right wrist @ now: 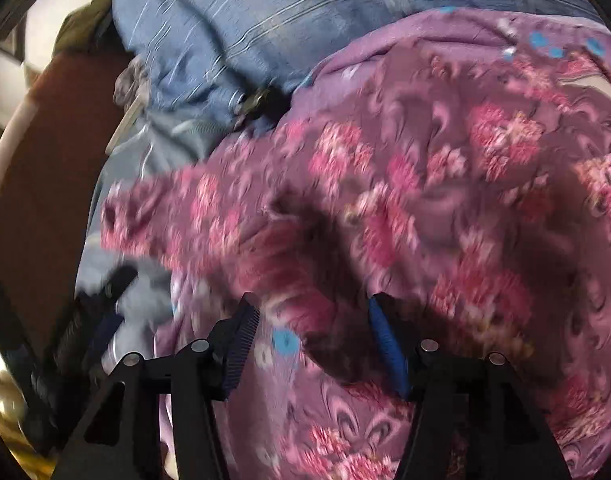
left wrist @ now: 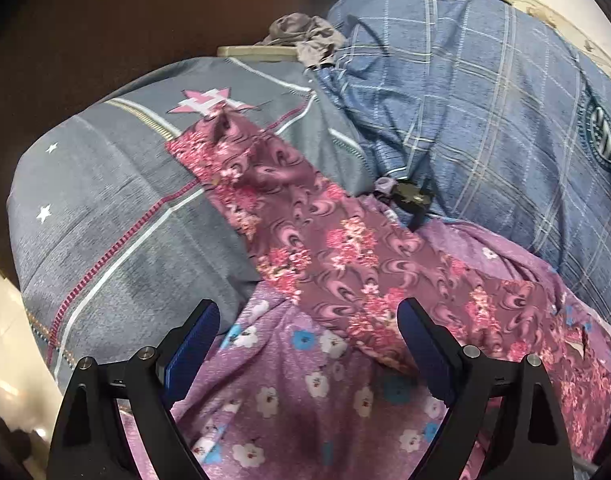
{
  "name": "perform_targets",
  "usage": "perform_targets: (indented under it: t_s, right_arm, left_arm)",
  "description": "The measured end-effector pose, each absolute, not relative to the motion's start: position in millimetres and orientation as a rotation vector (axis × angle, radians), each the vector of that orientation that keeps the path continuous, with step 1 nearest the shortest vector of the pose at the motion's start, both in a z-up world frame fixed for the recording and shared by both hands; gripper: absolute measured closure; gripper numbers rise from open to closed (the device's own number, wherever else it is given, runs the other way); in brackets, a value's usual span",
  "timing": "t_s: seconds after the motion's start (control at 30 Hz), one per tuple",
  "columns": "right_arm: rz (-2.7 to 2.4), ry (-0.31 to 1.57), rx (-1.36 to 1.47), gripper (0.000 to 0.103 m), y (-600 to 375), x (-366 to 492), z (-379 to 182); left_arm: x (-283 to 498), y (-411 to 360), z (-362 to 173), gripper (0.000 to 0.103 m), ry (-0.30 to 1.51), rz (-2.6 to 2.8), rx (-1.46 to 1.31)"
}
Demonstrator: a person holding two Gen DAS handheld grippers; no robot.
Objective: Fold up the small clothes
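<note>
A maroon garment with pink flowers [left wrist: 317, 240] lies stretched out in a long strip across the bed. Part of it rests on a lilac cloth with white and blue flowers [left wrist: 289, 380]. My left gripper [left wrist: 309, 312] hovers open over both, its blue pads wide apart and holding nothing. In the blurred right wrist view the same maroon garment [right wrist: 425, 184] fills most of the picture, with the lilac cloth [right wrist: 405, 40] behind it. My right gripper [right wrist: 312, 304] is open just above the fabric, and no cloth is pinched between its pads.
A grey bedspread with stars and stripes [left wrist: 125, 208] covers the left of the bed and a blue plaid blanket [left wrist: 485, 100] the right. A small dark object [left wrist: 411, 196] lies where they meet. A crumpled grey cloth [left wrist: 305, 36] sits at the far edge. Brown floor [right wrist: 45, 160] is on the left.
</note>
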State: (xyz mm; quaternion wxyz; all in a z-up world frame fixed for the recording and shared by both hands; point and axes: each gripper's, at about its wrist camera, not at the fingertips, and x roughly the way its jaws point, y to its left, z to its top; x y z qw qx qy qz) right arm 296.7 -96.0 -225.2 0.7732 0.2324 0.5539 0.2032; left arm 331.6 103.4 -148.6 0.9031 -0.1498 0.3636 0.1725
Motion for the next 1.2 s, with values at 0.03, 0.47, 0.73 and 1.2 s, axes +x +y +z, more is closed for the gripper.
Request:
perform_targets:
  t_s: [0.03, 0.47, 0.73, 1.2]
  right_arm:
    - [0.497, 1.168, 0.473, 0.043, -100.8, 289.7, -214.9]
    - [0.06, 0.947, 0.544, 0.055, -315.6, 251.4, -194.9]
    - [-0.198, 0.842, 0.671, 0.04, -397.1, 266.6, -217.3]
    - [-0.234, 0.938, 0.514, 0.094, -410.0, 283.4, -232.9]
  left_arm:
    - [331.5, 98.4, -146.3, 0.013, 0.74, 0.345, -0.305]
    - [347.1, 36.2, -166.7, 0.017, 0.826, 0.052, -0.309]
    - [380.3, 25.5, -189.3, 0.088, 0.879, -0.054, -0.305]
    - [371.7, 12.8, -181.7, 0.097, 0.768, -0.09, -0.302]
